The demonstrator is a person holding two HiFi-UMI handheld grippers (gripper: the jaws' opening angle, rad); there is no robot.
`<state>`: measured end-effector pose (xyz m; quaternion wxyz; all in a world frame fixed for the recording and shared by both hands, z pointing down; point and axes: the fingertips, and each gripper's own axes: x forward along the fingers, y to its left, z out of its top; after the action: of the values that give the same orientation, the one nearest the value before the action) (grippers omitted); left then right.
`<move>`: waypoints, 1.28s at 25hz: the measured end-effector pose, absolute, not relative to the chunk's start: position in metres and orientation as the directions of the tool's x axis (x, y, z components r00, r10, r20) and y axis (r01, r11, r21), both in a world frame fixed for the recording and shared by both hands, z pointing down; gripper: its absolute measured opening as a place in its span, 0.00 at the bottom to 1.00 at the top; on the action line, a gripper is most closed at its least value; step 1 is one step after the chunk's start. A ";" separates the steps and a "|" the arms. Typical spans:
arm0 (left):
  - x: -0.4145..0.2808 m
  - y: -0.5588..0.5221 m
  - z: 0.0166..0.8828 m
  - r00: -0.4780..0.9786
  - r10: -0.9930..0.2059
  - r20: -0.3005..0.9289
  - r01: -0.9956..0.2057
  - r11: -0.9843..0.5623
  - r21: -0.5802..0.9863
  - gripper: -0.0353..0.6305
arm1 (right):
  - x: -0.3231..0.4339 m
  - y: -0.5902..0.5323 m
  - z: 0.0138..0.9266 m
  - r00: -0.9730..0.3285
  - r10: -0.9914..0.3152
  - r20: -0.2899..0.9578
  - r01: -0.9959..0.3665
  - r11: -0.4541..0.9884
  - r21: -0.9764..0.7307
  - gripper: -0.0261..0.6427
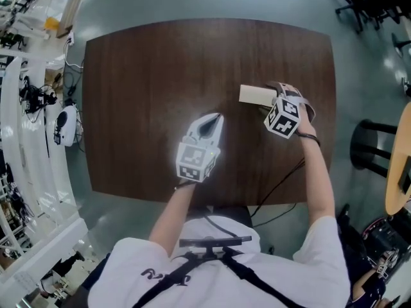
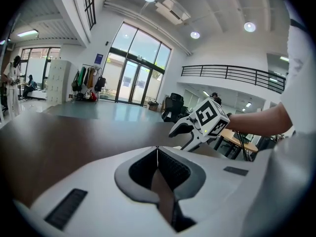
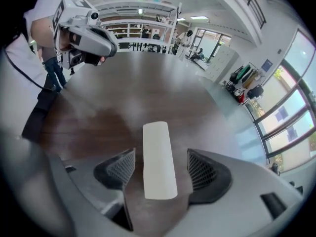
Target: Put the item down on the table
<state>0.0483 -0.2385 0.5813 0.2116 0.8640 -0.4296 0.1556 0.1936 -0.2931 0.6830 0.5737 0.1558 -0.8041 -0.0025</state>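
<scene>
A cream rectangular block (image 1: 255,95) lies flat on the dark wooden table (image 1: 148,108), right of the middle. In the right gripper view the block (image 3: 159,159) rests between the spread jaws of my right gripper (image 3: 160,168), with a gap on each side. In the head view my right gripper (image 1: 266,103) sits just behind the block. My left gripper (image 1: 211,123) hovers near the table's centre, its jaws (image 2: 157,149) pressed together with nothing between them. The right gripper (image 2: 190,127) also shows ahead in the left gripper view.
White shelving (image 1: 26,140) runs along the table's left side. A black stool (image 1: 372,143) and office chairs (image 1: 359,5) stand to the right. A black cable (image 1: 282,185) hangs over the table's front edge near my right arm.
</scene>
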 end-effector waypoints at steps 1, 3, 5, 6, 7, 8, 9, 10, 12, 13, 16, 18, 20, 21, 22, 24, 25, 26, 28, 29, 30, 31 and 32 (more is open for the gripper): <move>0.047 -0.233 0.574 0.584 -0.681 0.442 -0.807 -0.545 0.228 0.07 | 0.191 -0.288 0.671 -0.314 -0.278 0.908 -0.276 0.941 0.193 0.52; 0.044 -0.224 0.557 0.587 -0.693 0.419 -0.805 -0.553 0.213 0.07 | 0.186 -0.277 0.641 -0.355 -0.332 0.874 -0.337 0.917 0.212 0.52; 0.042 -0.214 0.537 0.588 -0.709 0.389 -0.805 -0.562 0.193 0.07 | 0.180 -0.264 0.611 -0.400 -0.385 0.832 -0.399 0.890 0.220 0.52; 0.040 -0.208 0.528 0.589 -0.716 0.375 -0.805 -0.564 0.187 0.07 | 0.175 -0.255 0.597 -0.423 -0.416 0.805 -0.433 0.873 0.223 0.52; 0.035 -0.200 0.518 0.590 -0.722 0.363 -0.805 -0.563 0.188 0.07 | 0.168 -0.246 0.582 -0.446 -0.454 0.772 -0.471 0.852 0.229 0.52; 0.031 -0.191 0.509 0.592 -0.726 0.350 -0.804 -0.562 0.194 0.07 | 0.160 -0.235 0.566 -0.465 -0.498 0.732 -0.511 0.826 0.237 0.52; 0.026 -0.181 0.500 0.594 -0.731 0.337 -0.804 -0.560 0.202 0.07 | 0.151 -0.223 0.549 -0.483 -0.544 0.687 -0.552 0.798 0.243 0.52; 0.022 -0.170 0.490 0.596 -0.736 0.322 -0.803 -0.560 0.205 0.07 | 0.141 -0.209 0.532 -0.499 -0.587 0.638 -0.593 0.768 0.242 0.52; 0.013 -0.147 0.471 0.598 -0.748 0.288 -0.801 -0.569 0.188 0.07 | 0.122 -0.177 0.503 -0.527 -0.649 0.549 -0.662 0.719 0.213 0.52; 0.009 -0.135 0.461 0.600 -0.752 0.272 -0.799 -0.577 0.168 0.07 | 0.113 -0.159 0.491 -0.541 -0.665 0.515 -0.684 0.704 0.191 0.52; -0.006 -0.094 0.438 0.603 -0.761 0.238 -0.795 -0.598 0.101 0.07 | 0.084 -0.099 0.460 -0.592 -0.675 0.440 -0.708 0.697 0.115 0.52; -0.022 -0.066 0.426 0.600 -0.768 0.223 -0.797 -0.597 0.091 0.07 | 0.063 -0.062 0.442 -0.616 -0.685 0.389 -0.719 0.691 0.078 0.52; -0.041 -0.041 0.414 0.592 -0.779 0.208 -0.805 -0.584 0.102 0.07 | 0.043 -0.032 0.426 -0.619 -0.705 0.345 -0.737 0.674 0.056 0.52; -0.050 -0.031 0.405 0.585 -0.787 0.196 -0.810 -0.577 0.100 0.07 | 0.034 -0.019 0.419 -0.617 -0.717 0.323 -0.747 0.664 0.047 0.52; -0.056 -0.021 0.396 0.579 -0.796 0.179 -0.815 -0.572 0.091 0.07 | 0.026 -0.008 0.411 -0.615 -0.729 0.302 -0.755 0.654 0.040 0.52; -0.068 0.000 0.380 0.569 -0.810 0.141 -0.822 -0.565 0.067 0.07 | 0.010 0.016 0.398 -0.607 -0.749 0.268 -0.770 0.637 0.036 0.52; -0.074 0.010 0.374 0.562 -0.817 0.124 -0.827 -0.560 0.059 0.07 | 0.003 0.027 0.392 -0.601 -0.759 0.252 -0.778 0.628 0.037 0.52; -0.080 0.020 0.369 0.555 -0.824 0.110 -0.832 -0.553 0.056 0.07 | -0.005 0.036 0.386 -0.593 -0.769 0.237 -0.786 0.618 0.038 0.52; -0.091 0.038 0.360 0.542 -0.836 0.085 -0.841 -0.539 0.058 0.07 | -0.016 0.052 0.375 -0.571 -0.794 0.209 -0.806 0.591 0.045 0.52; -0.096 0.046 0.357 0.536 -0.841 0.075 -0.844 -0.533 0.059 0.07 | -0.020 0.059 0.370 -0.554 -0.809 0.198 -0.818 0.573 0.051 0.52; -0.101 0.054 0.356 0.531 -0.844 0.068 -0.847 -0.528 0.058 0.07 | -0.023 0.066 0.366 -0.535 -0.824 0.187 -0.831 0.553 0.058 0.52; -0.106 0.063 0.357 0.528 -0.847 0.063 -0.849 -0.525 0.056 0.07 | -0.026 0.073 0.362 -0.515 -0.840 0.174 -0.845 0.531 0.063 0.52; -0.111 0.071 0.358 0.525 -0.849 0.058 -0.851 -0.523 0.055 0.07 | -0.029 0.081 0.359 -0.493 -0.855 0.160 -0.859 0.508 0.066 0.50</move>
<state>-0.1110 0.0714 0.3576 0.0381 0.8724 -0.4871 0.0120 -0.0292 0.0807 0.3594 0.0862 0.4958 -0.8641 0.0110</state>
